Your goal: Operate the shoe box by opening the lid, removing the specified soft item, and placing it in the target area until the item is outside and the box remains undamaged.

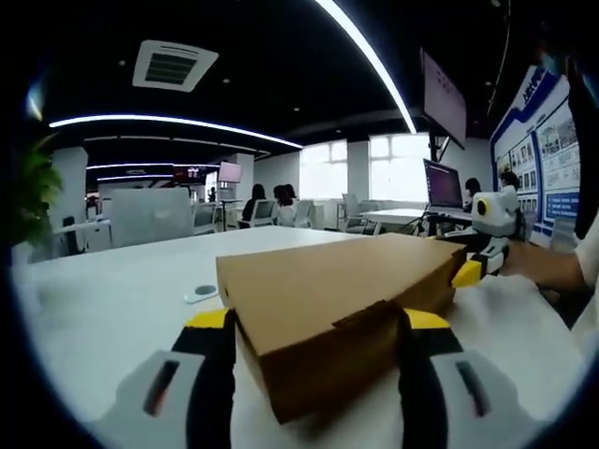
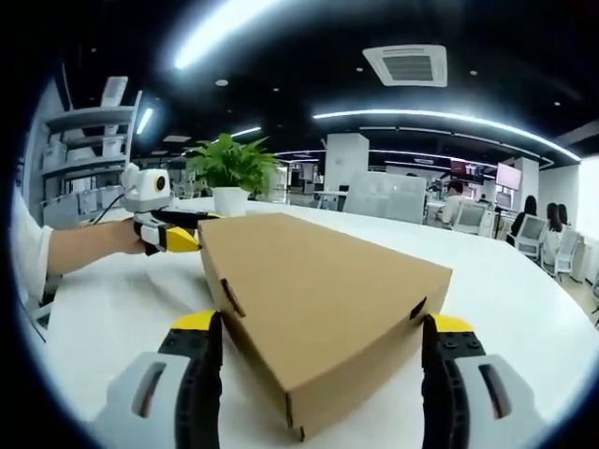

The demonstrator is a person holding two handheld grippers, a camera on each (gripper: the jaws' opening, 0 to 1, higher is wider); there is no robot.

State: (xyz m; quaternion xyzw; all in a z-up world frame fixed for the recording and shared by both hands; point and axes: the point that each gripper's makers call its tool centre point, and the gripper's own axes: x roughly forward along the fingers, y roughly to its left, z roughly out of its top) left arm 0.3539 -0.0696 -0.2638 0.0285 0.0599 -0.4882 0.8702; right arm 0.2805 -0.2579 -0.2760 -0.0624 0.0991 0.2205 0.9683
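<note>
Spread wide, left gripper (image 1: 314, 323) jaws flanking one corner of closed shoe box (image 1: 342, 304) on white desk (image 1: 112, 299). Right gripper (image 2: 323, 332) jaws equally parted round opposite corner. No readable print on cardboard. Potted plant (image 2: 229, 173) beyond box, far left of right jaws.

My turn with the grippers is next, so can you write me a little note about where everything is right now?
Left gripper: open, jaws either side of one end of the closed brown cardboard shoe box.
Right gripper: open, jaws either side of the opposite end.
The box lies flat on the white table, lid shut; I cannot tell whether the jaws touch it.
Also on the table: a small round white disc and a potted green plant.
Done: both grippers lined up.
Left: open the lid, take out the soft item, put it in the target area.
</note>
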